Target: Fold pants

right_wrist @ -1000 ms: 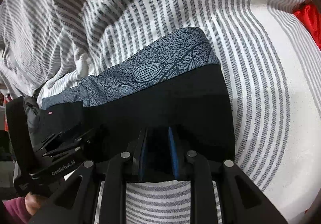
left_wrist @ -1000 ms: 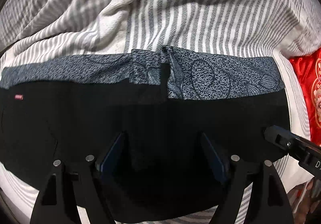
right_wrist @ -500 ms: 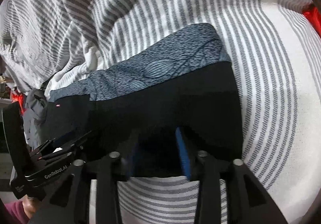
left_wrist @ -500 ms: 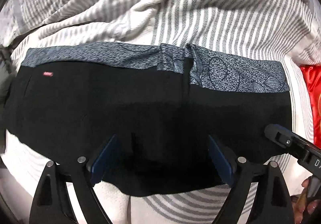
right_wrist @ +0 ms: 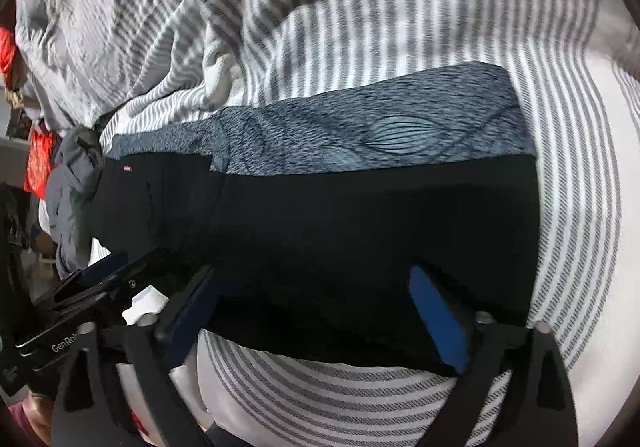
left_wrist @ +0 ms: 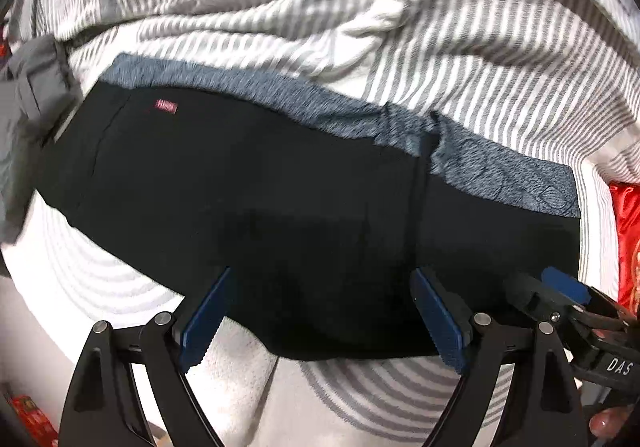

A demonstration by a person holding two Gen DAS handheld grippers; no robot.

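Both claws stand wide open with nothing between their fingers. The left gripper [left_wrist: 324,321] hovers at the near edge of the pants [left_wrist: 280,207], and the right gripper [right_wrist: 320,323] hovers beside it over the same near edge. A second ago the right one was nearly shut at that edge, its blue pads close together; now they are spread far apart and hold no cloth, so it has let go. The left one was already open then and remains so. Both cameras now see more of the garment, which suggests the hands are drawing back from it.

The pants lie flat on the striped bedspread [left_wrist: 460,67] as a long black band, with the grey patterned strip [right_wrist: 360,139] along the far side and a small red label [left_wrist: 166,106] toward the left end. My reading is that one fold has just been laid down and released; the band looks long enough to need another fold across its length.

Motion blur smears the left view, so the cloth's layers cannot be counted. Black fabric hides any crease lines. A grey garment [right_wrist: 68,183] at the left end is partly cut off, as is a red cloth [left_wrist: 628,247] at the right edge.
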